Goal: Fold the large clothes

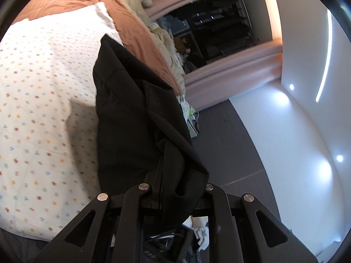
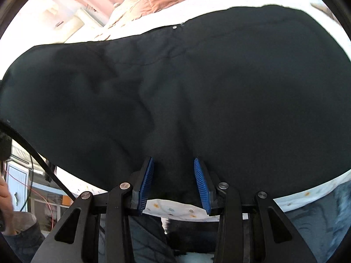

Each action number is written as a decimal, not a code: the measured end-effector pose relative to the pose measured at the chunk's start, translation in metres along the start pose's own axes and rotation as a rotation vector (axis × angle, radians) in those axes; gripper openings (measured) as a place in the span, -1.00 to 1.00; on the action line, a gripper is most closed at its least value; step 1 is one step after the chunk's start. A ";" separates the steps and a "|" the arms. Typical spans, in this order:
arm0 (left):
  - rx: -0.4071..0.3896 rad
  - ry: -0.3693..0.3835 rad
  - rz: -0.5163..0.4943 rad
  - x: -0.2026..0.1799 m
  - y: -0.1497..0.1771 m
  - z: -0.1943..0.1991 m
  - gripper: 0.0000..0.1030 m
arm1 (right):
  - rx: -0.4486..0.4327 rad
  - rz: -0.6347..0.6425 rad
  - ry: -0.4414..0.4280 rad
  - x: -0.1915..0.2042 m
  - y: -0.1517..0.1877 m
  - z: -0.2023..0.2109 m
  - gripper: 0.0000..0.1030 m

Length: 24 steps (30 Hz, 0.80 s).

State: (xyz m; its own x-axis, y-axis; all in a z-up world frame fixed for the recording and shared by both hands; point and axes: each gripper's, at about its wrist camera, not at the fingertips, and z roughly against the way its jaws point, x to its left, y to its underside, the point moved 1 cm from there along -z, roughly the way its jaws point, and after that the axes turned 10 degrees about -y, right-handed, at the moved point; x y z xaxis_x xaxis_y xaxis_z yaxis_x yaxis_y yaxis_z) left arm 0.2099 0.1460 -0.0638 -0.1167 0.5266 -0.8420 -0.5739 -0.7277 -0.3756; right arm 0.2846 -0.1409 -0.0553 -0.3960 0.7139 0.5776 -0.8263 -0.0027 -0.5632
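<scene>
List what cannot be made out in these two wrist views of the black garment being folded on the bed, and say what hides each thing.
- Left wrist view: the left gripper has its jaws buried under the bunched black garment.
- Right wrist view: the black garment fills the view; its kind is unclear, and it covers most of the patterned sheet.
- Right wrist view: the hand is cut off by the left edge.

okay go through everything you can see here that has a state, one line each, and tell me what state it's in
Black garment: partly spread on the bed, one end lifted.
Left gripper: shut on the garment's lifted, bunched end.
Right gripper: blue-padded fingers apart, garment edge between them; grip unclear.
Patterned sheet: lying flat under the garment.
Brown blanket: rumpled at the far side.
Ceiling spotlights: on.
</scene>
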 end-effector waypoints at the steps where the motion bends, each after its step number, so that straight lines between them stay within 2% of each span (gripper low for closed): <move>1: 0.008 0.004 -0.014 -0.008 0.003 -0.005 -0.68 | -0.009 0.004 -0.009 -0.003 0.002 0.001 -0.30; 4: 0.029 0.017 -0.038 -0.027 0.005 -0.016 -0.68 | -0.011 0.006 -0.045 -0.011 0.004 0.005 -0.31; 9: 0.063 0.030 -0.081 -0.064 0.007 -0.040 -0.68 | 0.022 -0.063 -0.143 -0.024 -0.001 0.021 -0.31; 12: 0.088 0.037 -0.095 -0.074 0.008 -0.053 -0.68 | -0.029 -0.053 -0.143 -0.034 -0.002 0.046 -0.31; 18: 0.149 0.025 -0.127 -0.098 0.019 -0.090 -0.68 | -0.143 -0.109 -0.155 -0.083 -0.002 0.105 -0.31; 24: 0.246 -0.030 -0.172 -0.119 0.038 -0.146 -0.68 | -0.262 -0.205 -0.146 -0.138 0.004 0.157 -0.31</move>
State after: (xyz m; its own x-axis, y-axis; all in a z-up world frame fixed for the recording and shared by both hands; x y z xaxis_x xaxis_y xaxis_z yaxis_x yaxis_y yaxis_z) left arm 0.3202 -0.0085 -0.0349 -0.0221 0.6484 -0.7609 -0.7658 -0.5002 -0.4041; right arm 0.2732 -0.3499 -0.0443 -0.3009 0.5737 0.7618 -0.7715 0.3232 -0.5481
